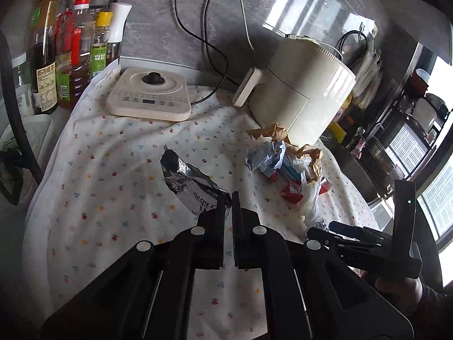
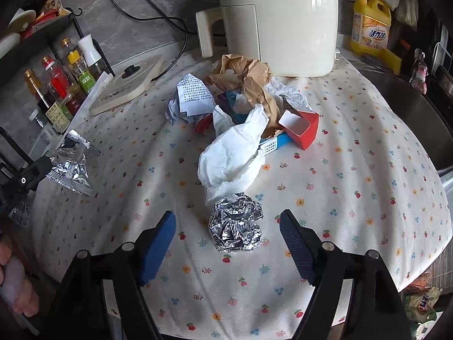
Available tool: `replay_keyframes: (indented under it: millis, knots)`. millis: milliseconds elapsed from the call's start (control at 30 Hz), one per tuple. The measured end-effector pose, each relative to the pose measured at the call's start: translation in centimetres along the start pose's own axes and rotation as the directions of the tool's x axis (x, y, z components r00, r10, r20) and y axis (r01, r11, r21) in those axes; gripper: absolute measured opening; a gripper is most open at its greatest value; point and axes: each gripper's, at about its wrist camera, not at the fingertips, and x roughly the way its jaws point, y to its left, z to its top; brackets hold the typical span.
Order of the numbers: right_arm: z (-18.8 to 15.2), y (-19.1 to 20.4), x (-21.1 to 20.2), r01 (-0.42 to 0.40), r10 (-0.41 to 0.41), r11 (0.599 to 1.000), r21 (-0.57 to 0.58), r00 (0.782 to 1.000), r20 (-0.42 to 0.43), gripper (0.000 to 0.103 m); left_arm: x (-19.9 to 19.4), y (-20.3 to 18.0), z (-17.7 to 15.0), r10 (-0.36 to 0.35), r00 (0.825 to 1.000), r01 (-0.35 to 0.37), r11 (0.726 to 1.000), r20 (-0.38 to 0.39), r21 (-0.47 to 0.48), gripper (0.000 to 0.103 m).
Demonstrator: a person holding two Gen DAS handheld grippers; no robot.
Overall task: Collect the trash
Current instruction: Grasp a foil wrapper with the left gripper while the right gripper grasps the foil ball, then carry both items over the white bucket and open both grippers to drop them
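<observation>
My left gripper is shut on the edge of a silver foil snack wrapper and holds it above the floral tablecloth; it also shows at the left of the right wrist view. My right gripper is open, its fingers either side of a crumpled foil ball on the cloth. Behind the ball lies a trash pile: white tissue, brown paper, a red carton, crumpled printed paper. The pile also shows in the left wrist view.
A cream air fryer stands behind the pile. A flat cream appliance with cords sits back left, by several sauce bottles. A yellow detergent bottle and a sink are at the right. The tablecloth edge falls off in front.
</observation>
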Motion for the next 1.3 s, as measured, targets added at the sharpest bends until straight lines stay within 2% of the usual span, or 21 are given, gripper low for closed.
replay_keyframes:
  millis: [33,67,333,700,967,1200,1300]
  knots:
    - [0.0,0.3,0.3,-0.004,0.004,1.0,-0.004,1.0,-0.013,0.042,-0.4,0.6,-0.1,0.014,1.0,-0.014,1.0,0.005,-0.013,0.005]
    - [0.0,0.5,0.5,-0.009,0.009,1.0,-0.004,1.0,-0.021,0.04,-0.8,1.2,-0.3,0.025,1.0,-0.025,0.999,0.008,-0.026,0.005]
    - [-0.5,2.8,-0.8,-0.056,0.057,0.997,-0.06,0.998,0.017,0.039,-2.5,2.7,-1.4,0.054,0.998,-0.052,0.997,0.023,-0.06,0.005]
    - [-2.1,1.4,-4.1,-0.048,0.052,0.996,-0.069,0.998,0.046,0.039,-2.8,-0.7,-2.2,0.018,0.999,-0.017,1.0,0.032,-0.015,0.005]
    - [-5.3,-2.8,-8.4,-0.028,0.031,0.999,-0.031,0.995,0.096,0.039,-3.4,-5.2,-4.3,0.002,1.0,-0.002,1.0,0.017,0.03,0.005]
    - [-10.4,-9.9,-14.2,-0.017,0.007,0.996,0.09,0.994,0.111,0.039,-4.5,-11.5,-7.8,-0.013,0.999,0.017,0.993,-0.036,0.117,0.005]
    - [-12.9,-12.8,-15.8,0.003,-0.018,0.991,0.133,0.994,0.111,0.039,-4.9,-13.7,-9.5,-0.026,0.998,0.033,0.992,-0.063,0.125,0.005]
